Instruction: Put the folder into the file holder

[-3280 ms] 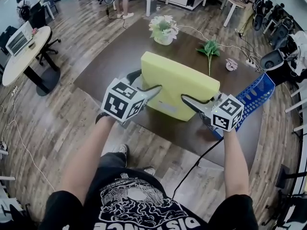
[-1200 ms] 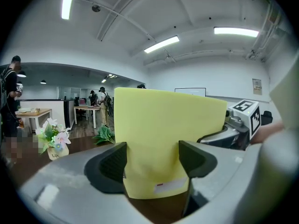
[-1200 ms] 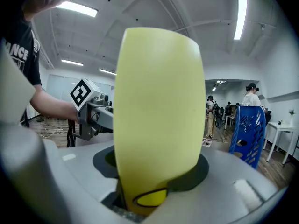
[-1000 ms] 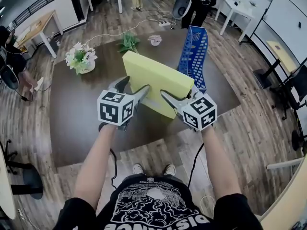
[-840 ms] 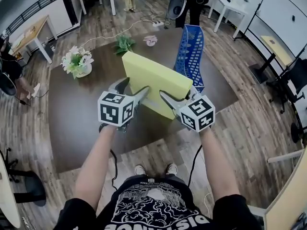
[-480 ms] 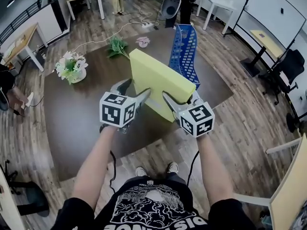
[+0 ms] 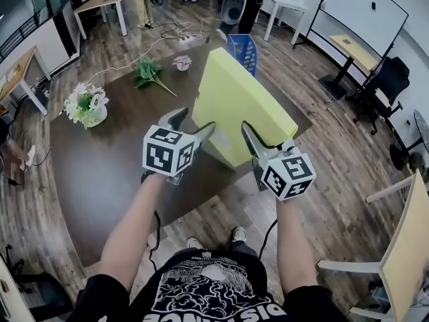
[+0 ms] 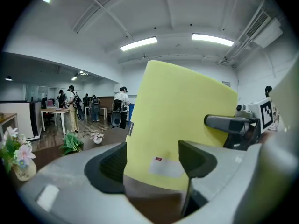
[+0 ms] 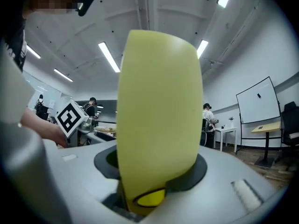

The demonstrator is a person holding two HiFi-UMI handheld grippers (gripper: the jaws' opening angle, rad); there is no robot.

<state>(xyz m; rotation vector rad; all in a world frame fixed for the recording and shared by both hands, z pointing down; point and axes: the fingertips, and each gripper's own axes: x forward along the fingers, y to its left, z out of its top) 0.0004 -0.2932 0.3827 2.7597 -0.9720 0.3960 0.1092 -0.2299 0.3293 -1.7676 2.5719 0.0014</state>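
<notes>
The only letters I can read are "DIS", upside down, in the white print on the black T-shirt (image 7: pixel 201 294) at the bottom of the head view. The folder (image 8: pixel 182 120) carries a white sticker (image 8: pixel 164 167) with a red mark, and a dark spine tag (image 8: pixel 131 129), both too small to read. The two marker cubes (image 7: pixel 167 156) (image 7: pixel 287 175) show square patterns only, no letters.

I note wood-plank floor (image 7: pixel 348 180) right of the jaws, dark table (image 7: pixel 100 166) under them, whiteboard (image 7: pixel 365 12) ahead-right, strip lights (image 8: pixel 138 43) overhead.
</notes>
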